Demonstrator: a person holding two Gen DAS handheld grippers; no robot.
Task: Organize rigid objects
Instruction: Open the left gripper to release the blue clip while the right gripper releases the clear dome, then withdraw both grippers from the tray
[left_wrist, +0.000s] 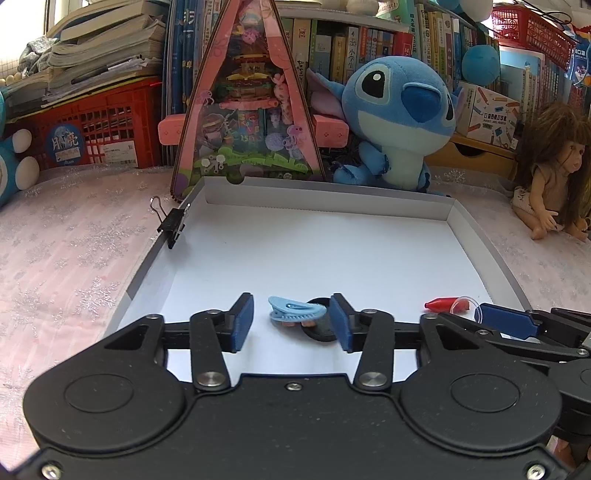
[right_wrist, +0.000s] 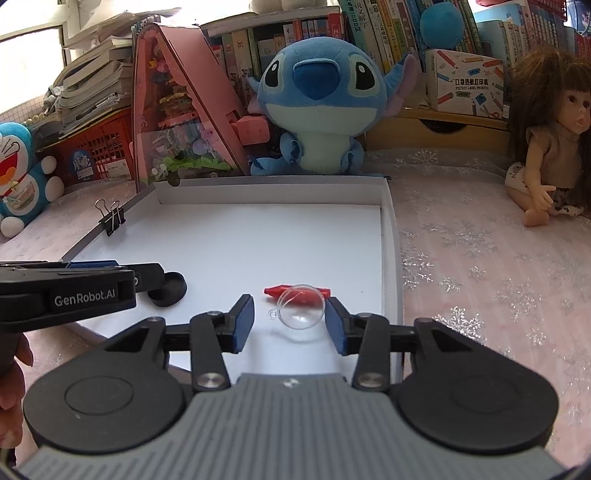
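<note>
A shallow white box (left_wrist: 332, 206) lies on the pink cloth. On its floor a light blue hair clip (left_wrist: 295, 312) rests against a black round lid (left_wrist: 321, 334), between the fingers of my left gripper (left_wrist: 291, 321); the pads stand off it, so the gripper is open. My right gripper (right_wrist: 290, 323) is open around a clear plastic dome (right_wrist: 301, 308), which lies loose with a gap on its left side. A red crayon-like piece (right_wrist: 295, 291) sits just behind the dome. A black binder clip (left_wrist: 173, 225) is clamped on the box's left wall.
A blue plush (left_wrist: 399, 110) and a pink triangular toy box (left_wrist: 247, 99) stand right behind the white box. A doll (right_wrist: 546, 155) sits on the cloth to the right. A red crate (left_wrist: 99, 125) and a blue-white plush (right_wrist: 18, 166) are at the left.
</note>
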